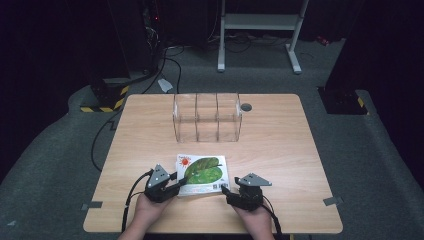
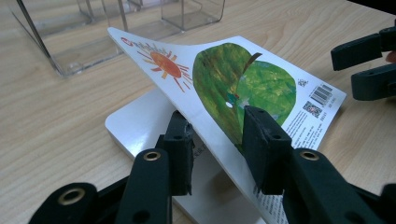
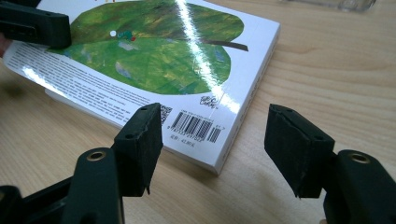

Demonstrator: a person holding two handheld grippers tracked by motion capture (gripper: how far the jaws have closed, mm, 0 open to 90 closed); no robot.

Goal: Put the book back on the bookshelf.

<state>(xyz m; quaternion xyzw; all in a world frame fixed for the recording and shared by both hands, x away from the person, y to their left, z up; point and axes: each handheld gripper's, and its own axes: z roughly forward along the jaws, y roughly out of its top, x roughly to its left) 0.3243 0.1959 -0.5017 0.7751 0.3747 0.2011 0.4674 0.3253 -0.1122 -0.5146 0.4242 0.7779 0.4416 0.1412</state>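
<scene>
The book lies back cover up at the table's near edge, at six o'clock from the clear organizer. The left gripper has its jaws closed on the lifted cover, one pad under and one on top, so the cover stands tilted off the pages. The right gripper sits at the book's corner near the barcode, jaws open and astride the corner, pressing nothing. To do this well, I judge the left should keep a firm pinch on the cover edge and swing it slowly, while the right closes on the book's corner to steady it against sliding. The organizer's three compartments look empty.
</scene>
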